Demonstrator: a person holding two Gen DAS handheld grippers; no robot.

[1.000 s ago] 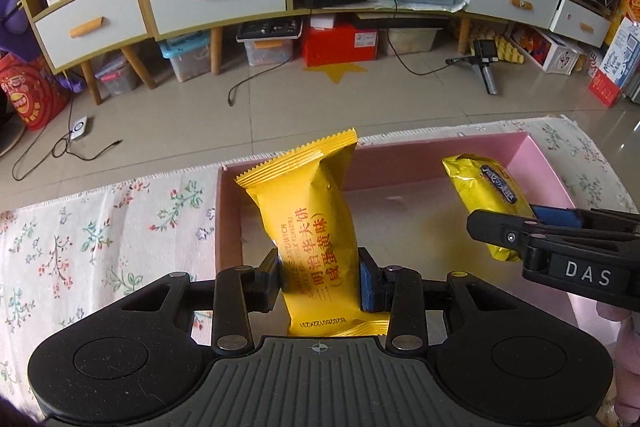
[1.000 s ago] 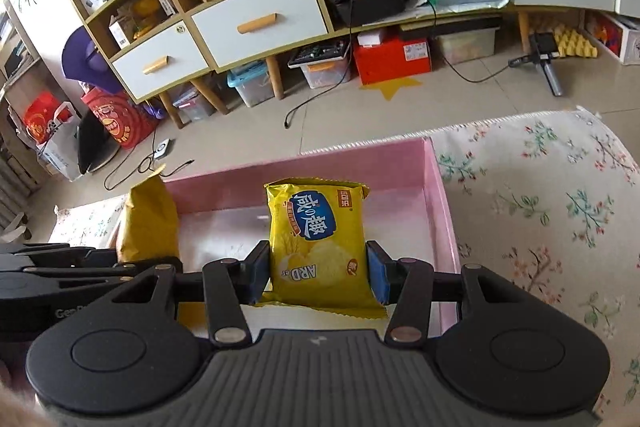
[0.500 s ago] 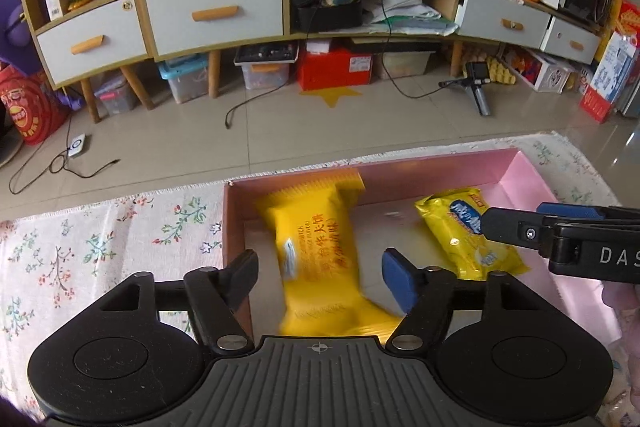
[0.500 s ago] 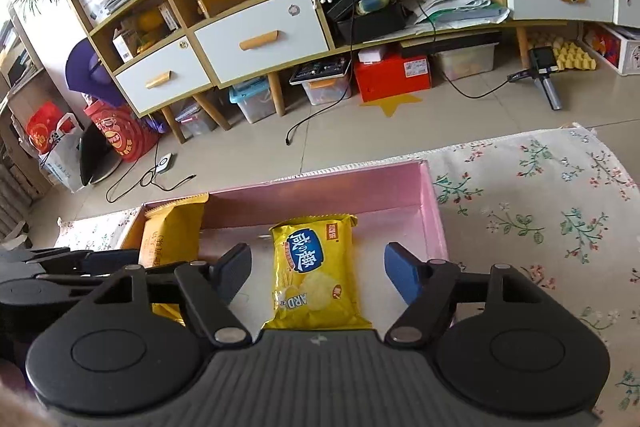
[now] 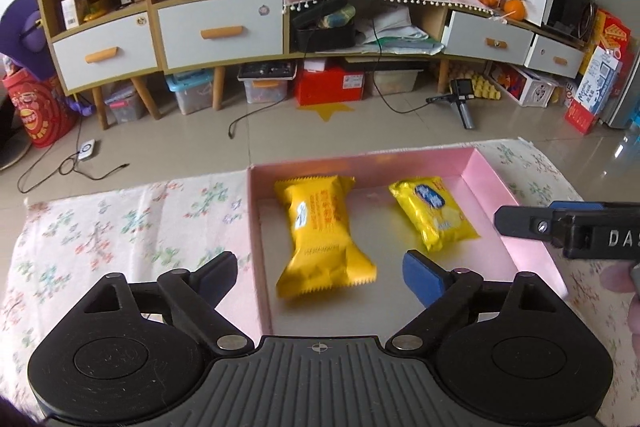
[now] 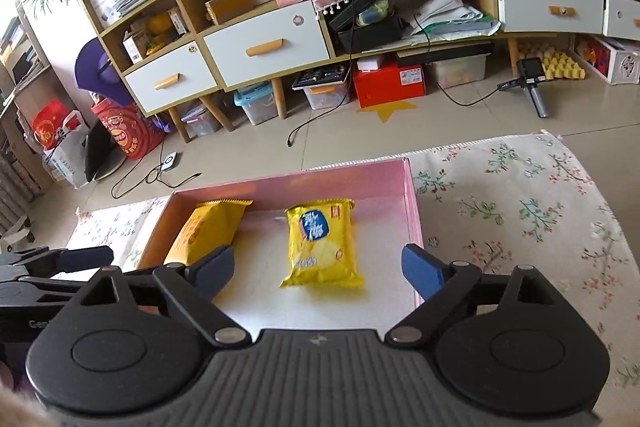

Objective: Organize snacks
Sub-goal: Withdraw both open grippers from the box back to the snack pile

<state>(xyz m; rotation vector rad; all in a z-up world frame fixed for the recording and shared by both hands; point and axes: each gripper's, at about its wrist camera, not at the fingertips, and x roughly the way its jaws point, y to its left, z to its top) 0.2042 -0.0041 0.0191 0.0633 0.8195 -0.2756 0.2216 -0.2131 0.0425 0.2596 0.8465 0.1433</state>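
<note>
An orange-yellow snack pack [image 5: 322, 233] lies in the left half of the pink box [image 5: 360, 163]; it also shows in the right wrist view [image 6: 208, 227]. A yellow chip packet with a blue logo [image 5: 434, 215] lies in the right half, also in the right wrist view [image 6: 322, 245]. My left gripper [image 5: 320, 277] is open and empty, above the near edge of the box. My right gripper [image 6: 318, 271] is open and empty, just behind the chip packet; it shows from the side in the left wrist view [image 5: 568, 229].
The pink box [image 6: 414, 203] sits on a floral cloth [image 6: 520, 195] on the table. Beyond the table's far edge are tiled floor, cables, a long cabinet with drawers [image 5: 216, 31], storage bins and a red box [image 5: 330, 85].
Both grippers opened and let go of their packets, which now lie flat in the pink box. Both grippers pulled back and up.
</note>
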